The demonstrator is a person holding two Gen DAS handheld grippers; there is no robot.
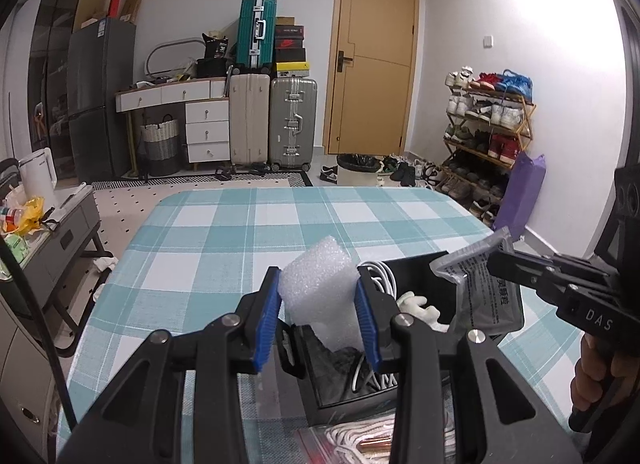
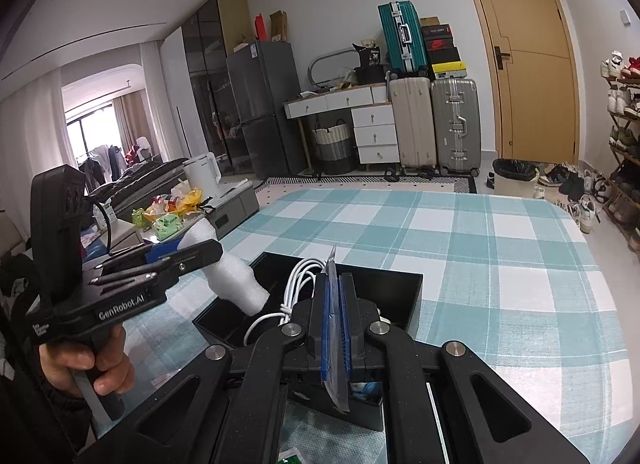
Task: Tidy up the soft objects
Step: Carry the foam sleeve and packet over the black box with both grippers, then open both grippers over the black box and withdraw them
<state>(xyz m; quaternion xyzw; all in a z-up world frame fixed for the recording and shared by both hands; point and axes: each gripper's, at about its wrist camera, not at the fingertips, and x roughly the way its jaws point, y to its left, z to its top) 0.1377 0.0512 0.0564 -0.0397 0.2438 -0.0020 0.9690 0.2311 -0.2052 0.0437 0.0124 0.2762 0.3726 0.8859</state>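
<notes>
Over the black box near the table's front edge, left gripper is clamped mid-block on the light, squashy foam piece, w/ right gripper shut on the thin, slippery plastic packet at its edge.

Beyond the table with its teal checked cloth, a tan door stands shut. Left of it, a teal suitcase sits atop a beige one, beside a silver one. A shoe rack lines the right wall.

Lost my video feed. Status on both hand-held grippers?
Left hand-held gripper shut on foam piece. Right hand-held gripper shut on grey packet. Both over black box; nothing blocking.
</notes>
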